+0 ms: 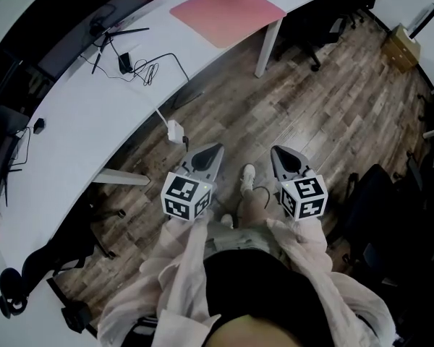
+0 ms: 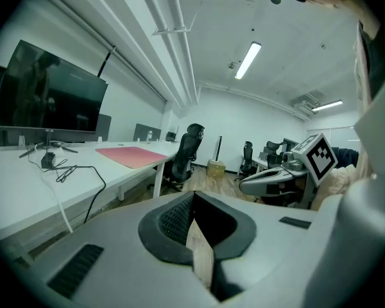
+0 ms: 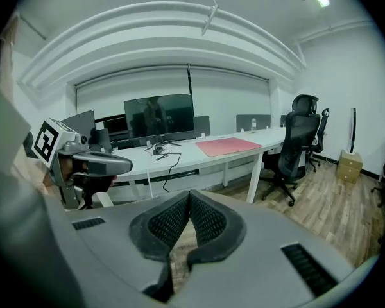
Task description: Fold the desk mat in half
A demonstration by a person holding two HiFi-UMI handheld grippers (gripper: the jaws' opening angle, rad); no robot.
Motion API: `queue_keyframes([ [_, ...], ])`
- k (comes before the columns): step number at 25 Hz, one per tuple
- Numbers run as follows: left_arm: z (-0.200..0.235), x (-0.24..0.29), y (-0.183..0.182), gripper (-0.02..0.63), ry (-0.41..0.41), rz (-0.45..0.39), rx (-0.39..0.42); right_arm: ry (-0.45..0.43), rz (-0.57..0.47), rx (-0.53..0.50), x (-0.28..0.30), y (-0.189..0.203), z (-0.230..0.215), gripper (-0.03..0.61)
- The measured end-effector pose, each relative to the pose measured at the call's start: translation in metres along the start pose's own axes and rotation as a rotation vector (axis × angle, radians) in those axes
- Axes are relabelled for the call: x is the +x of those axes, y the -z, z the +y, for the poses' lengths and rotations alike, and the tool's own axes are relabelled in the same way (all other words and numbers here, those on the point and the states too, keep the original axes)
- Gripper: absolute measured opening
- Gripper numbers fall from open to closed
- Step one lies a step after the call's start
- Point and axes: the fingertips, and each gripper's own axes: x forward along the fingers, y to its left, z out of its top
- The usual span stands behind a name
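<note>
The pink desk mat (image 1: 228,13) lies flat and unfolded at the far end of the long white desk (image 1: 79,121). It also shows in the left gripper view (image 2: 131,156) and the right gripper view (image 3: 228,146). Both grippers hang side by side over the wooden floor, well short of the desk and far from the mat. My left gripper (image 1: 215,149) (image 2: 193,196) is shut with nothing between its pads. My right gripper (image 1: 276,151) (image 3: 189,194) is shut and empty too. The person's sleeves and legs show below them.
A monitor (image 2: 48,98), a small tripod (image 1: 112,38) and black cables (image 1: 148,67) sit on the desk. A white adapter (image 1: 175,131) hangs off its edge. A white desk leg (image 1: 267,49), black office chairs (image 1: 315,20) (image 3: 295,146) and a cardboard box (image 1: 401,45) stand around.
</note>
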Motion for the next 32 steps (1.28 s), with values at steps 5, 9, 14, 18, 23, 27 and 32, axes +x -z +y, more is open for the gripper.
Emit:
queue_keyframes([
  [5, 0.028, 0.051, -0.025, 0.026, -0.013, 0.005, 0.012, -0.018, -0.005, -0.013, 0.041, -0.027, -0.044, 0.014],
  [9, 0.043, 0.093, -0.045, 0.026, -0.039, 0.013, 0.006, -0.046, 0.011, -0.016, 0.067, -0.043, -0.082, 0.014],
  [14, 0.07, 0.142, -0.07, 0.026, -0.079, 0.012, -0.012, -0.084, 0.021, -0.048, 0.112, -0.073, -0.125, 0.014],
  [18, 0.091, 0.178, -0.083, 0.026, -0.111, 0.021, -0.03, -0.131, 0.041, -0.09, 0.146, -0.089, -0.154, 0.014],
  [23, 0.109, 0.22, -0.098, 0.026, -0.153, 0.023, -0.036, -0.194, 0.059, -0.147, 0.186, -0.104, -0.188, 0.014],
  [27, 0.12, 0.237, -0.101, 0.026, -0.176, 0.031, -0.038, -0.238, 0.06, -0.233, 0.214, -0.115, -0.198, 0.014],
  [32, 0.123, 0.247, -0.099, 0.026, -0.165, 0.042, -0.04, -0.264, 0.041, -0.325, 0.236, -0.127, -0.199, 0.014],
])
